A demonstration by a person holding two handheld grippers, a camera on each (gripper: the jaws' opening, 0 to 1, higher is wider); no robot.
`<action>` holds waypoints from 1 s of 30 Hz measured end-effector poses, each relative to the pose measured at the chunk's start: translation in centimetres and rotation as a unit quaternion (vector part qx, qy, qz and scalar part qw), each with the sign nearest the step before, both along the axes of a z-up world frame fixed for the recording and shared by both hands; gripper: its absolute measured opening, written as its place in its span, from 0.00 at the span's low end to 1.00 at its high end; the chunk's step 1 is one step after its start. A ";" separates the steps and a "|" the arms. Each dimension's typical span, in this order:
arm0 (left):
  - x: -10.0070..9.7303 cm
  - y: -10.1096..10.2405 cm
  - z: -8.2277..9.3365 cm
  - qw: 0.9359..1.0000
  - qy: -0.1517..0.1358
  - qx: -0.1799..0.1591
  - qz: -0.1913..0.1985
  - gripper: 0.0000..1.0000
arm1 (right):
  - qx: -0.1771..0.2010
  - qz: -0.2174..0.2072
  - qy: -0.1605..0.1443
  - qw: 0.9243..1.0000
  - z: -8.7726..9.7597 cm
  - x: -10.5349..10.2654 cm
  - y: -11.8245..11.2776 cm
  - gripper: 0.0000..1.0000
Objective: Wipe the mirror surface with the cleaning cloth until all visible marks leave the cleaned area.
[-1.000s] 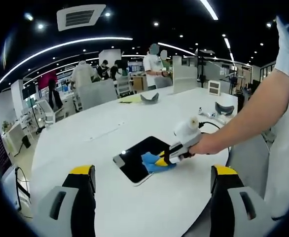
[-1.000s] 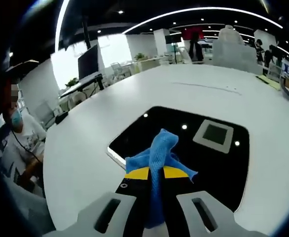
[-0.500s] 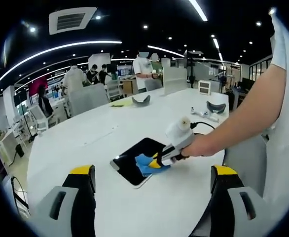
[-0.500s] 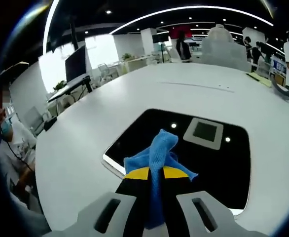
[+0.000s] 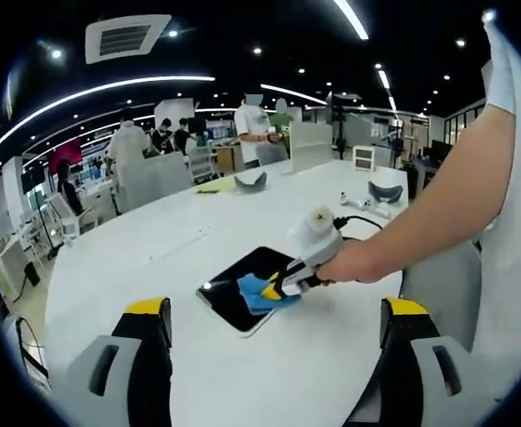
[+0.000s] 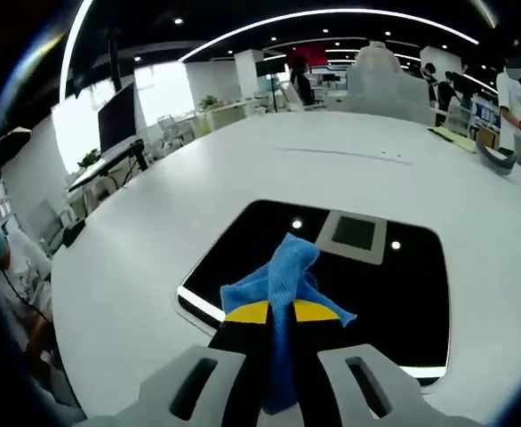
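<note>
Large round white table, smooth and matte, carrying everything. Lying flat on it toward the near right edge in the left gripper view, a dark rounded-rectangle mirror with a thin pale rim; glossy, reflecting ceiling spotlights and a square vent as bright dots and a grey panel in the right gripper view. No marks discernible on the glass at this sharpness.

On the mirror's near edge, a crumpled blue mesh cleaning cloth, coarse-woven, bunched into a peak, pressed onto the glass; seen in the left gripper view as a blue wad over the mirror's right corner.

Right gripper, white body with yellow-and-black jaw tips, held in a person's hand, jaws closed tight on the cleaning cloth; same clamp seen close up in the right gripper view, cloth running down between the jaws. Left gripper held off the table, grey jaws with yellow caps spread wide, holding nothing.

Compared with a second earlier: cloth and right gripper shifted slightly leftward across the mirror in the left gripper view; more of the mirror's near rim exposed in the right gripper view; grip unchanged.
</note>
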State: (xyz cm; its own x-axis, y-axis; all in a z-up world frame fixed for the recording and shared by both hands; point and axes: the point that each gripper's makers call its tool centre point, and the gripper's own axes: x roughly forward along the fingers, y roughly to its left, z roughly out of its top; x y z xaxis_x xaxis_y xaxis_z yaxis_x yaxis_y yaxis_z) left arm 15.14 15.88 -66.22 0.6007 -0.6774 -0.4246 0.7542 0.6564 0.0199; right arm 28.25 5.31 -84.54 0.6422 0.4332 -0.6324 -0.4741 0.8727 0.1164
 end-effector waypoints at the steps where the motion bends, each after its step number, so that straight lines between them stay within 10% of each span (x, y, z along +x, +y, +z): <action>1: -0.1 -0.1 0.0 1.000 0.000 -0.002 -0.001 0.99 | 0.001 -0.002 0.001 1.000 0.0 0.0 0.0 0.03; 30: 0.9 1.4 -1.0 1.000 0.007 -0.005 0.018 0.98 | -0.023 -0.013 0.000 1.000 0.0 4.9 0.0 0.03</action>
